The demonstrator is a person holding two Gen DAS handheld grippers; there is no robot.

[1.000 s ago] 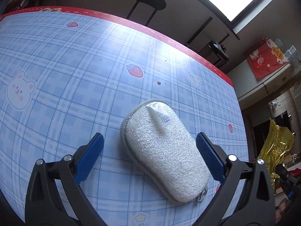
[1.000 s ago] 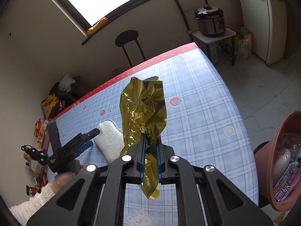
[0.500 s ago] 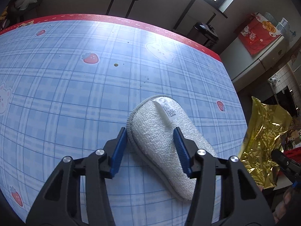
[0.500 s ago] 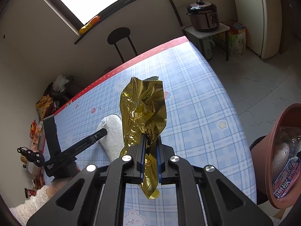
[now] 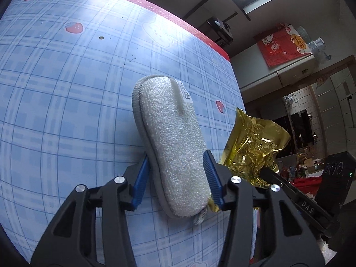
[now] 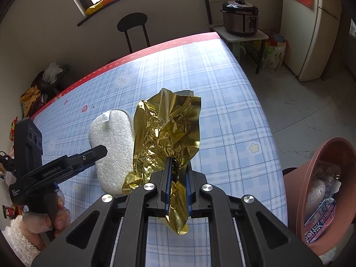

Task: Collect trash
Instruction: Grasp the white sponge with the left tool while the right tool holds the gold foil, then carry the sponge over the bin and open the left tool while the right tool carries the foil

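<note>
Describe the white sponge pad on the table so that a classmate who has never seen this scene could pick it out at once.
Start at the blue checked table with the red edge. Near its middle lies the white sponge pad, an oblong cushion beside the crumpled gold foil wrapper. Unlike the shiny foil, it is matt and nubbly, with a grey rim and a small label tab at one end.

you can read "genrobot.ai" on the side of the left gripper (image 6: 99, 153) in the right wrist view, and "das" on the right gripper (image 5: 265, 171) in the left wrist view; other print is illegible.
</note>
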